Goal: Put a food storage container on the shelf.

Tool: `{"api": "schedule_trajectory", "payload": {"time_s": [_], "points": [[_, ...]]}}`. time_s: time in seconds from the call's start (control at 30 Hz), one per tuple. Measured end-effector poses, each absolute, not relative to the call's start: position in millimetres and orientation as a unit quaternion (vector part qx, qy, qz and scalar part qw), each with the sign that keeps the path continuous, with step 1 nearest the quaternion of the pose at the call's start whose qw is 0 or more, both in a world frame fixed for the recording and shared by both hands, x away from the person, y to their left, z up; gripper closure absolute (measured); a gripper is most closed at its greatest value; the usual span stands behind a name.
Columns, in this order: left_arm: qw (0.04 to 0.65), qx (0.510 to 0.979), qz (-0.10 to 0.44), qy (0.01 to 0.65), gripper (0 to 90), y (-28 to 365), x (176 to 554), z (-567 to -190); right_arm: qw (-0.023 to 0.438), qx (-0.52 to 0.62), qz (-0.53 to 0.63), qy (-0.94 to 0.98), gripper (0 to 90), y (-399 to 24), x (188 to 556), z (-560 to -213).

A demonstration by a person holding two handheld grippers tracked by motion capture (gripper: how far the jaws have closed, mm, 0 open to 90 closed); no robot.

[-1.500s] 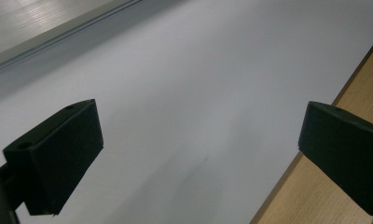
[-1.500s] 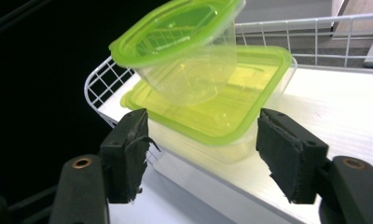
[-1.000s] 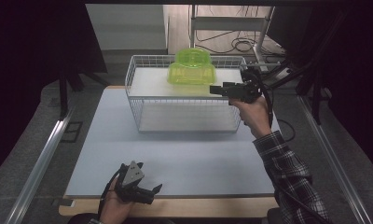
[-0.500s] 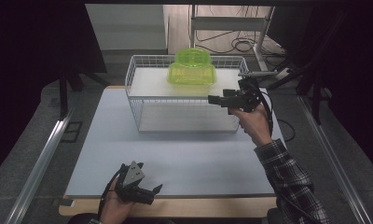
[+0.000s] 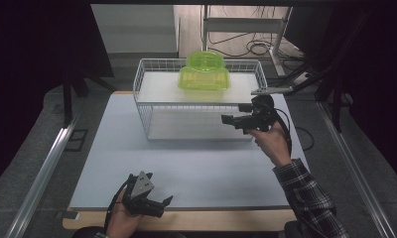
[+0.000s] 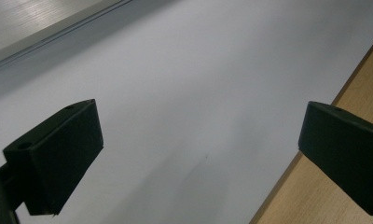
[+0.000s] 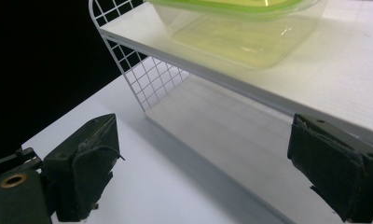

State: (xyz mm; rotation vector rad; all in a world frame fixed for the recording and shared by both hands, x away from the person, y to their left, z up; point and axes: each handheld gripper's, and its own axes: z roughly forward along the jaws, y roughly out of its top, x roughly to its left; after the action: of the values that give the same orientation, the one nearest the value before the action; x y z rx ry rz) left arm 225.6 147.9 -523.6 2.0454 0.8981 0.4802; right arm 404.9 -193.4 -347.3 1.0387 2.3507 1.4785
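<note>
The left gripper (image 5: pixel 162 203) sits low at the near edge, left of centre, held in the left hand (image 5: pixel 121 220), jaws spread wide and pointing right. The right gripper (image 5: pixel 234 114) is raised farther off on the right, held in the right hand (image 5: pixel 271 141), jaws wide apart and pointing left. The right forearm, in a plaid sleeve (image 5: pixel 305 193), reaches in from the near right corner.

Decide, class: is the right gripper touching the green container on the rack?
Apart. The right gripper view shows both jaws wide open and bare, with the green container on the wire rack's upper shelf well beyond them.
</note>
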Motion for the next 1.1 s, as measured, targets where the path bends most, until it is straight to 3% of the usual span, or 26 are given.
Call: {"api": "schedule_trajectory", "payload": {"time_s": [1.1], "points": [[0.413,0.818,0.187,0.354,0.0,146.5,225.0,-524.7,0.111,0.343,0.459,0.812,2.9,-200.1,365.5,-408.7]]}}
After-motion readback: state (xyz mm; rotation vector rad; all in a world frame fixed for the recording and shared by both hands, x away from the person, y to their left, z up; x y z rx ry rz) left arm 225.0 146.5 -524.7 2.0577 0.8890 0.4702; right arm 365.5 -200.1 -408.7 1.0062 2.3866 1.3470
